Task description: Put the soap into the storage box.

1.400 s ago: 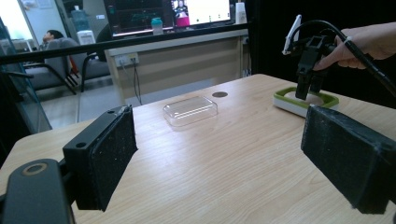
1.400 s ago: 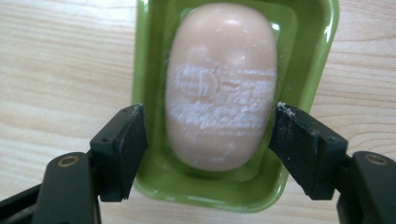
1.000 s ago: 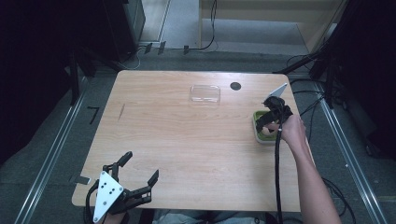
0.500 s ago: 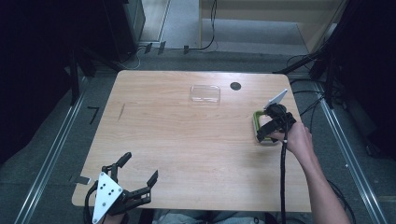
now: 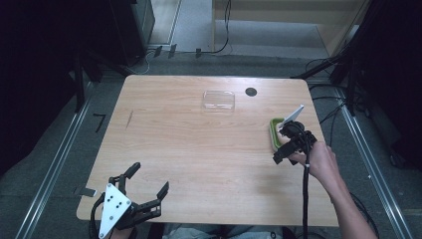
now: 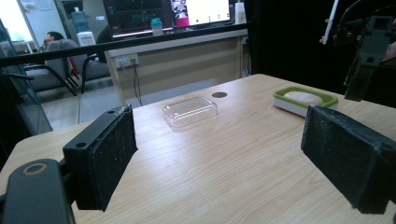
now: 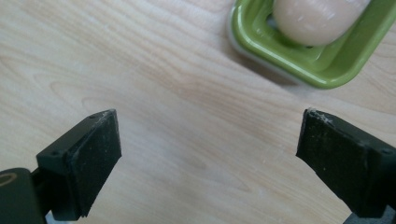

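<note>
A green soap dish [image 5: 272, 134] with a pale bar of soap [image 7: 317, 18] in it sits near the table's right edge. The dish [image 7: 261, 44] lies just beyond my right gripper [image 7: 210, 126]. My right gripper [image 5: 282, 145] points down at the wood beside the dish. Its jaws have just been opening and stand wide, with bare table between them. My left gripper [image 5: 149, 178] rests at the front left corner, open and empty. Between its wide jaws, the left gripper [image 6: 219, 135] looks across the table at the dish [image 6: 327, 99].
A clear plastic lid [image 5: 218, 100] lies at the back middle of the table, beside a dark round hole [image 5: 251, 91]. The wooden tabletop [image 5: 199, 144] ends just behind my left gripper. Cables and metal rails run along the floor on both sides.
My right gripper has drawn back from over the soap dish toward the front of the table. The left gripper has kept still.
</note>
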